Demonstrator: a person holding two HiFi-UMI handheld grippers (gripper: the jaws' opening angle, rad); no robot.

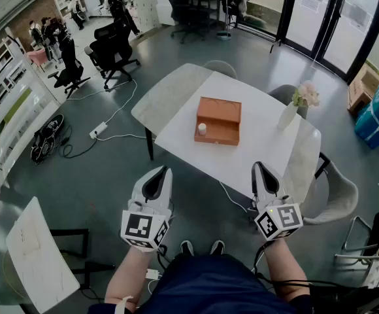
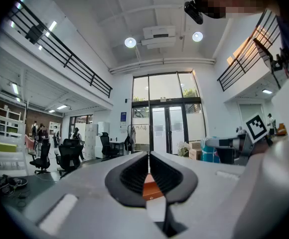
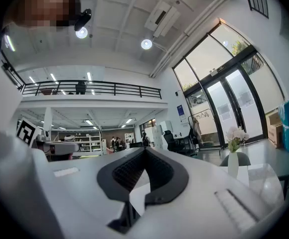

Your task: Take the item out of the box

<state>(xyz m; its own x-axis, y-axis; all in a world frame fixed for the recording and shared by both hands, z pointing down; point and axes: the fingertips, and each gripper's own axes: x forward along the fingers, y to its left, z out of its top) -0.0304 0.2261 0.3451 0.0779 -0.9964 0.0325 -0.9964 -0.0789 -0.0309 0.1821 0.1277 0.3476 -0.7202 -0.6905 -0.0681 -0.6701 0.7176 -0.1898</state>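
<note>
Room: open office, grey floor, glass doors (image 1: 307, 12) | Surface: 1 white table (image 1: 255, 106) | On it I count 1 orange box (image 1: 219, 113), 1 small white item (image 1: 202, 129) at the left end of the box's near section, 1 vase (image 1: 287, 115) | 2 grippers: left gripper (image 1: 162, 173) and right gripper (image 1: 259, 167), jaws pressed together, empty, short of table.

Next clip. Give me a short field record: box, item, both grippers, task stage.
box: orange box, open, on the white table
item: small white item inside the box, at its left side
nearby: vase of pink flowers, right of the box, apart from it
left gripper: shut, empty, short of the table
right gripper: shut, empty, short of the table
task stage: not begun; item not yet taken out
</note>
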